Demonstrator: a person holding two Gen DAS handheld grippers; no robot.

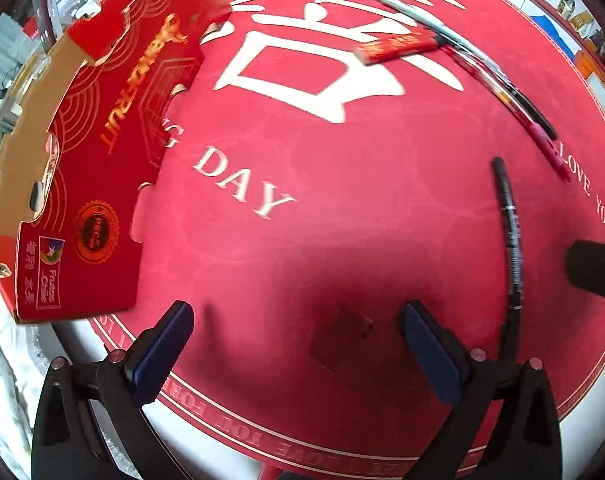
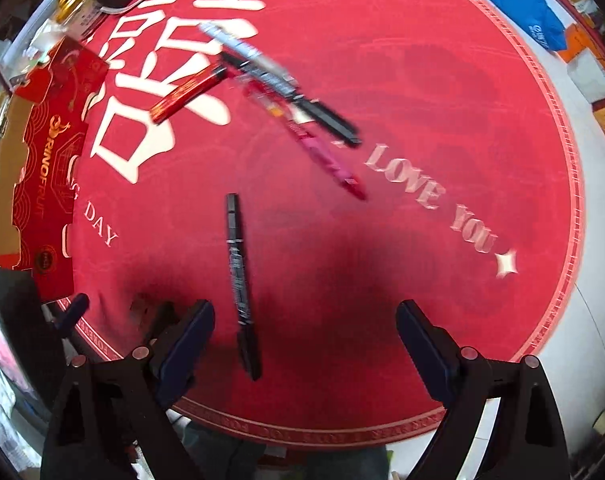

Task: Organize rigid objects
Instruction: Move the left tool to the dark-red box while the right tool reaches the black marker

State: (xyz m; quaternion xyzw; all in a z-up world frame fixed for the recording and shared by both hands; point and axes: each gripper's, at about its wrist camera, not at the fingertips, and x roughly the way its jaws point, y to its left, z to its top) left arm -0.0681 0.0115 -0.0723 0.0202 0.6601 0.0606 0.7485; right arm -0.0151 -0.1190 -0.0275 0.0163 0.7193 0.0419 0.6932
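A black marker pen point(image 2: 238, 280) lies on the round red mat point(image 2: 422, 120), just ahead of my right gripper point(image 2: 304, 336), which is open and empty. It also shows in the left wrist view point(image 1: 510, 240), right of my open, empty left gripper point(image 1: 296, 336). Farther out lie a pink pen point(image 2: 326, 156), a black-and-silver pen point(image 2: 286, 84) and a red stick-shaped packet point(image 2: 186, 92), close together. They also show in the left wrist view: pink pen point(image 1: 542, 140), silver pen point(image 1: 442, 28), red packet point(image 1: 398, 46).
A red cardboard fruit box point(image 1: 90, 152) stands at the mat's left edge, also in the right wrist view point(image 2: 42, 168). A fork point(image 2: 142, 0) and a jar point(image 2: 72, 4) sit at the far left. Blue and orange items point(image 2: 534, 28) lie on the floor beyond.
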